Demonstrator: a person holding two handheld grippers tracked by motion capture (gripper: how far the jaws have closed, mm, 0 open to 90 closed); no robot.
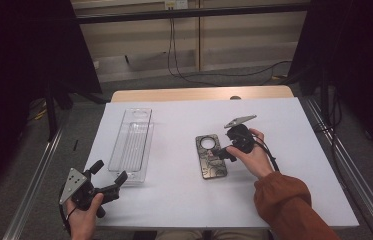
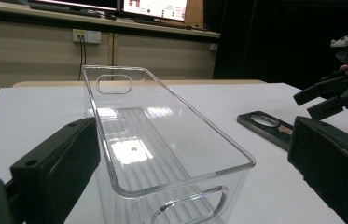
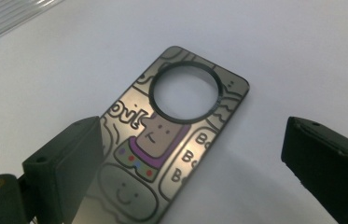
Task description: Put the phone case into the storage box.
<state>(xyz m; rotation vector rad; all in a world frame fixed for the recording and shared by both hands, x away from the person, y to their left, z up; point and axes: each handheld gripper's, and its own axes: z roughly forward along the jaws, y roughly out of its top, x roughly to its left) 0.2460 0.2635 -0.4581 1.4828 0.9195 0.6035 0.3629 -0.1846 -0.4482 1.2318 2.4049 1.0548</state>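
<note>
The phone case [image 3: 171, 140] is seen at frame centre, flat on the desk [image 3: 302, 56], between the wide-open, empty right tool [image 3: 195, 172].

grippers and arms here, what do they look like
Both are black two-jaw tools. The left gripper carries a grey three-cornered plate with small holes; the right gripper has one too, and a black cable trails from it. The jaw pads are blocky and matt black. The right arm wears a rust-orange sleeve.
</note>
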